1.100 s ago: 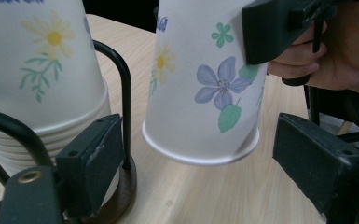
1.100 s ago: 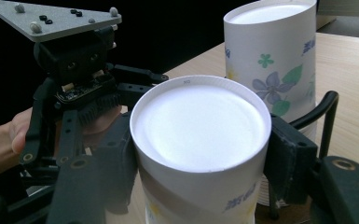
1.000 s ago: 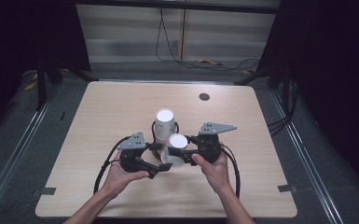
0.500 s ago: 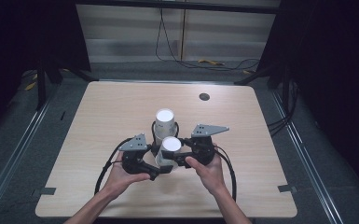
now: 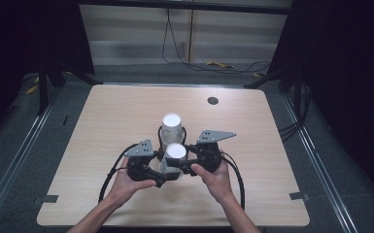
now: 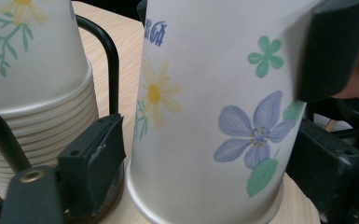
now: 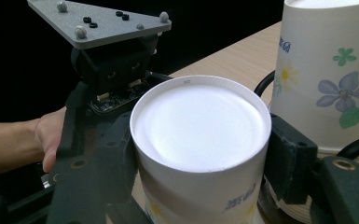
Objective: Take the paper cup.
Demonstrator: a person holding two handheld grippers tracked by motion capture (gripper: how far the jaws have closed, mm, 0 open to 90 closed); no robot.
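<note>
Lab/studio: black drapes (image 5: 24, 39), floor cables (image 5: 194, 63).

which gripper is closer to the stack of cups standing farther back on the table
Right. The right gripper grips the single cup just in front of the cup stack, reaching nearer it. The left gripper sits lower left at that cup's base, slightly farther from the stack.

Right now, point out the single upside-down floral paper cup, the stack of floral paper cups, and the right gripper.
Single upside-down floral paper cup (image 7: 199, 126): right gripper view, white base.
Stack of floral paper cups (image 6: 32, 74): left gripper view, side wall above the nested rims.
Right gripper (image 7: 200, 161): right gripper view, midway between its jaws.
</note>
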